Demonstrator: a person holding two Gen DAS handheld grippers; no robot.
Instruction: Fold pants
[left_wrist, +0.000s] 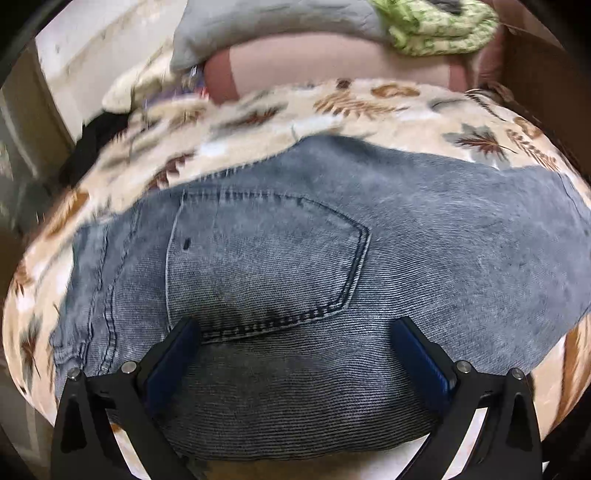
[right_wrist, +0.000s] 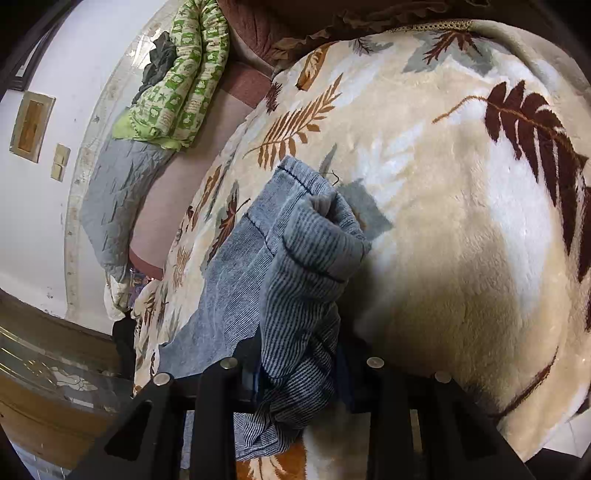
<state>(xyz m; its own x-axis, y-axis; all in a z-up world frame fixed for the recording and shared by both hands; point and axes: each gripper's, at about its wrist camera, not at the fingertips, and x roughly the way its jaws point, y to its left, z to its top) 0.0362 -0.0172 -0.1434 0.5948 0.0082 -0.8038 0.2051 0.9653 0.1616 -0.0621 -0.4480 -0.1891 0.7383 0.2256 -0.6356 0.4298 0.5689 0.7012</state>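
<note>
On the leaf-print blanket (left_wrist: 388, 107) lie pants (left_wrist: 295, 236); left jaws spread, right jaws pinching their hem.

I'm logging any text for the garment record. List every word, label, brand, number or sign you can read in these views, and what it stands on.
None can be read.
jeans: stitching and a back pocket only, no label showing.
leaf blanket: pattern only.
green quilt: small printed motifs, no legible words.
wall plates: no lettering visible.

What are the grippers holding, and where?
The right gripper pinches the jeans at a bunched leg end near the hem. The left gripper is open over them, holding nothing.
</note>
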